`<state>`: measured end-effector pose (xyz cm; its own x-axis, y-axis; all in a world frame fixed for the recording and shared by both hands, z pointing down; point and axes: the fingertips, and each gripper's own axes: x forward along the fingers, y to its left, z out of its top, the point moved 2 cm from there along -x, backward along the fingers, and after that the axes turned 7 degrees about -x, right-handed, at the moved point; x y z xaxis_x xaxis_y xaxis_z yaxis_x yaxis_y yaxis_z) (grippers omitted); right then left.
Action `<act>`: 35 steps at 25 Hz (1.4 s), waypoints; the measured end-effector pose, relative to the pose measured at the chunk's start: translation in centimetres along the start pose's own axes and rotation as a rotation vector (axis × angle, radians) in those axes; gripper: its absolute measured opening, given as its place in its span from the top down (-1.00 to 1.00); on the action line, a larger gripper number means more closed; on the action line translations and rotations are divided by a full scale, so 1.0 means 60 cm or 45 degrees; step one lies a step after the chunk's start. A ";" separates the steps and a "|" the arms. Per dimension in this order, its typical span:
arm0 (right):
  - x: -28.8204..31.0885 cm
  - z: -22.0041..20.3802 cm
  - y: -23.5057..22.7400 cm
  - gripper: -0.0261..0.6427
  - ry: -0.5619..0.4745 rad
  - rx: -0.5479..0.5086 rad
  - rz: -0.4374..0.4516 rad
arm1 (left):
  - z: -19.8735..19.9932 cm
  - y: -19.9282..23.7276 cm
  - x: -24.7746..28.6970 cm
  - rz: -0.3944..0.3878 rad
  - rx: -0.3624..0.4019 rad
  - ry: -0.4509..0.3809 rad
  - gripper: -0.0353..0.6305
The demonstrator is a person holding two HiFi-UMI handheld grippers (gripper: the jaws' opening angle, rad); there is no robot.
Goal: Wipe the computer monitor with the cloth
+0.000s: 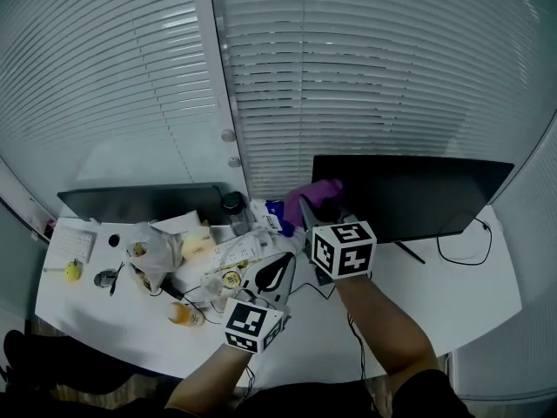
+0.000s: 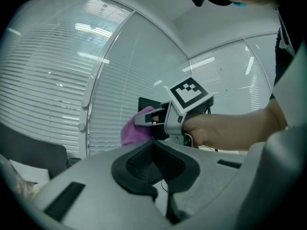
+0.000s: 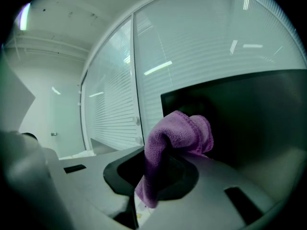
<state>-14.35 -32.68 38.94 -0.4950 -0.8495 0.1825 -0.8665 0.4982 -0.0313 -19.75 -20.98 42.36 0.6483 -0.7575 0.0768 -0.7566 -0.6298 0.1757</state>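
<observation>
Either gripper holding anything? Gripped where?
Right gripper pinches the cloth mid-length; bunch ahead of the jaws, tail below. Left gripper shut, empty.

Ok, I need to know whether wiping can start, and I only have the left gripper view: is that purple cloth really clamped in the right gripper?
Observer: Yes. The right gripper view shows the purple cloth pinched between the jaws of the right gripper, its top folded over.
Operator: Which part of the screen is it at?
Observer: In the head view it is at the upper left corner of the right-hand monitor. I cannot tell whether it touches.
Operator: And where is my left gripper?
Observer: The left gripper hangs over the clutter mid-desk, nearer the person.
</observation>
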 end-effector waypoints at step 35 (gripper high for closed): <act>-0.021 0.144 0.000 0.74 -0.148 -0.033 0.005 | 0.046 -0.011 -0.006 -0.033 0.050 -0.054 0.88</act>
<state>-14.30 -33.09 30.21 -0.5040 -0.8611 0.0674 -0.8632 0.5048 -0.0061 -19.74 -20.77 39.54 0.6643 -0.7468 0.0311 -0.7429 -0.6551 0.1380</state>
